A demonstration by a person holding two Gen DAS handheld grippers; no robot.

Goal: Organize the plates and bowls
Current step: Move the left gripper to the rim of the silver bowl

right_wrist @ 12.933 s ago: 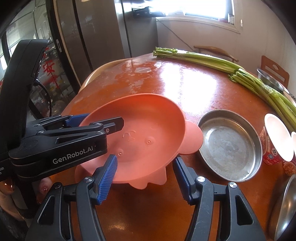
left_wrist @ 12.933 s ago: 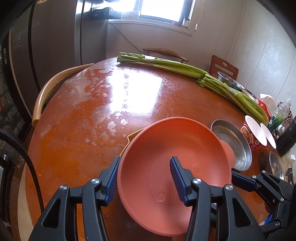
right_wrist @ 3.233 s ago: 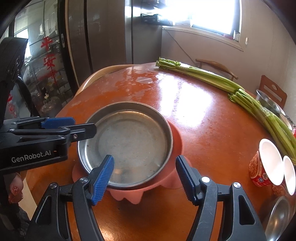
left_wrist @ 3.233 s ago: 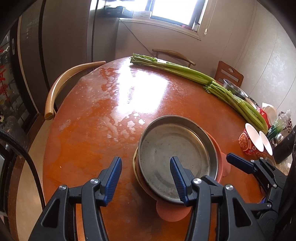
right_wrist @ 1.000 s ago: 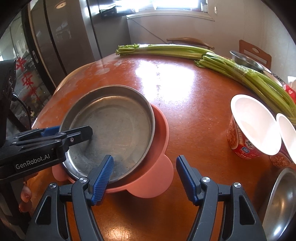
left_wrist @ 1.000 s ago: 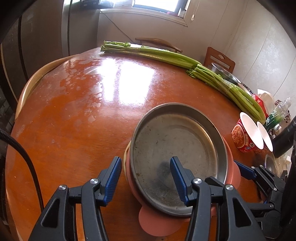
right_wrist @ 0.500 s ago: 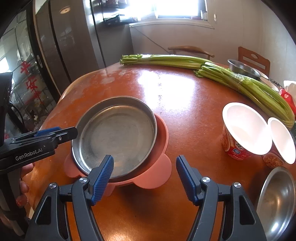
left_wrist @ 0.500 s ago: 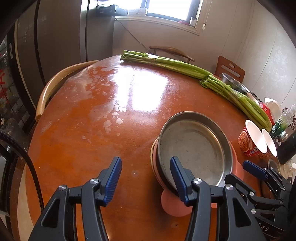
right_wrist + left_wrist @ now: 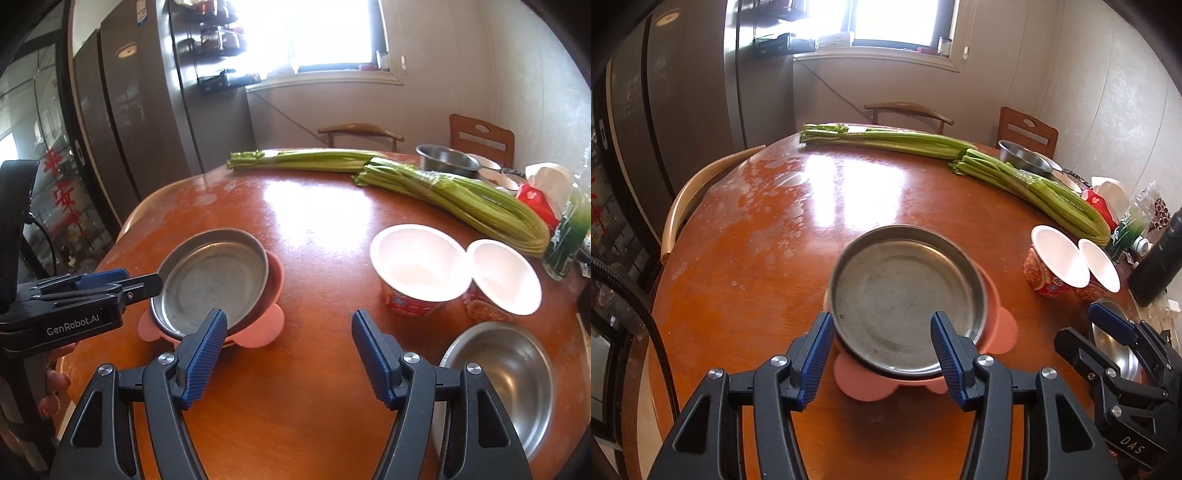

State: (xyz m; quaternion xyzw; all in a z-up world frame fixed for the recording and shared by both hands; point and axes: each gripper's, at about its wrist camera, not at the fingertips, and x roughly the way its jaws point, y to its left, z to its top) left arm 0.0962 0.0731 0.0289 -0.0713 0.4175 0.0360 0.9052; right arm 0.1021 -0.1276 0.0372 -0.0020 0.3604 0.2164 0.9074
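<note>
We have a stack begun near the front of the table (image 9: 746, 258): the steel plate (image 9: 905, 295) sits nested in the pink plate (image 9: 997, 325), whose scalloped rim shows around the near and right sides. A sliver of something yellowish peeks out at the stack's left edge; we cannot tell what it is.

Our left gripper (image 9: 882, 347) hangs above the near rim of the stack with its jaws apart and nothing between the pads. Our right gripper (image 9: 288, 350) is likewise released and empty, over bare table between the stack and the steel bowl (image 9: 502, 373) at lower right.

So we judge the plates part done. Left, as far as we see, are the bowls: the steel bowl close to our right gripper, and a second steel bowl (image 9: 445, 157) far back behind the celery (image 9: 443, 192). The two foam cups (image 9: 417, 266) stand just beside each other, between the near bowl and the celery; whether they count as bowls to be tidied we cannot say. The near steel bowl looks like the likely next pick for our right gripper.
</note>
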